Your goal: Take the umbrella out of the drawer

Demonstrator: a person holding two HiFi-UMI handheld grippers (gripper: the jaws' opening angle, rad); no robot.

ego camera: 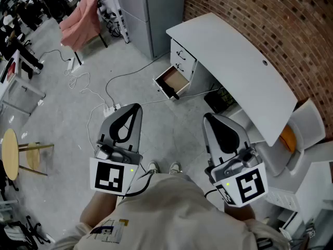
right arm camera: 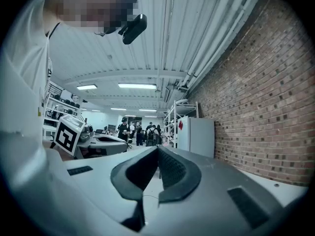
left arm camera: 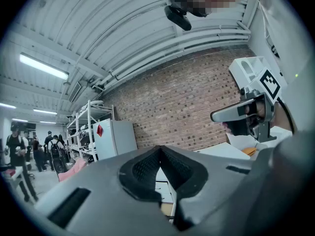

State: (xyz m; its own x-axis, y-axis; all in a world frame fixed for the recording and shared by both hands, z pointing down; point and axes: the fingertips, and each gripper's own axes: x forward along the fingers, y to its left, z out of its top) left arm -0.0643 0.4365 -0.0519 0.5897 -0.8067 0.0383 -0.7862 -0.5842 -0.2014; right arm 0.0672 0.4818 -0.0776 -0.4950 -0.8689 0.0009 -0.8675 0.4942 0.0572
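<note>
My left tongs [ego camera: 132, 108] and right tongs [ego camera: 208, 119] hang clenched on nothing, level and well short of the open drawer [ego camera: 170, 81], since I judge I'm only approaching it.

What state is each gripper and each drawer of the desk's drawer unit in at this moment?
left gripper: shut, jaws together, nothing between them.
right gripper: shut, jaws together, nothing between them.
bottom drawer: pulled open; no umbrella can be made out inside from the head view.
upper drawers: closed.
</note>
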